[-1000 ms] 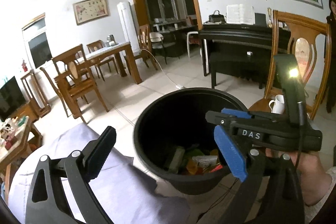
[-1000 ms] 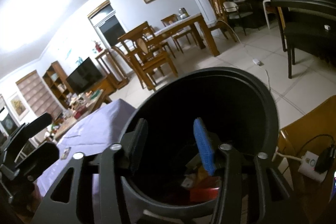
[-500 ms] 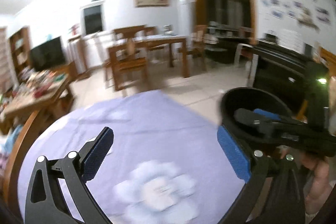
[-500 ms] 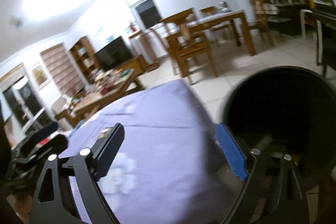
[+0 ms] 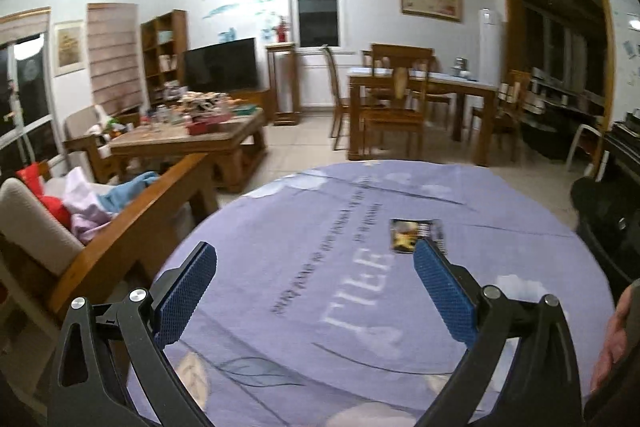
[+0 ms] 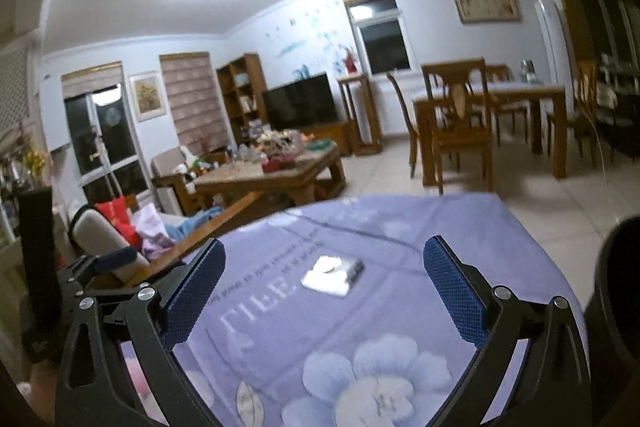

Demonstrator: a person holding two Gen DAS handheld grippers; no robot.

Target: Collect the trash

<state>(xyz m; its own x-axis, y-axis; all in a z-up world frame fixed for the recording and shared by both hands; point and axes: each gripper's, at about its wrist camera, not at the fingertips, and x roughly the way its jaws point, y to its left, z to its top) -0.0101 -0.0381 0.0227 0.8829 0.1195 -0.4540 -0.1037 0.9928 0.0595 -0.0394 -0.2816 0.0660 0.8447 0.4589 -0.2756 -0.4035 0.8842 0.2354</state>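
A small shiny snack wrapper [image 5: 416, 235] lies flat on the round table with the purple flowered cloth [image 5: 320, 211]. It also shows in the right wrist view [image 6: 333, 274], glaring silver. My left gripper [image 5: 316, 289] is open and empty above the cloth, its right fingertip just short of the wrapper. My right gripper [image 6: 324, 293] is open and empty, the wrapper lying ahead between its fingers. The black trash bin [image 6: 618, 279] stands off the table's right edge. The left gripper's body [image 6: 60, 267] shows at the left in the right wrist view.
A wooden sofa arm with cushions and clothes [image 5: 100, 219] stands left of the table. A cluttered coffee table [image 5: 188, 135], a TV [image 5: 220, 65] and a dining set [image 5: 416, 95] stand further back on the tiled floor.
Both grippers swung left from over the trash bin to over the purple table. The right gripper's fingers opened wide. The wrapper came into view.
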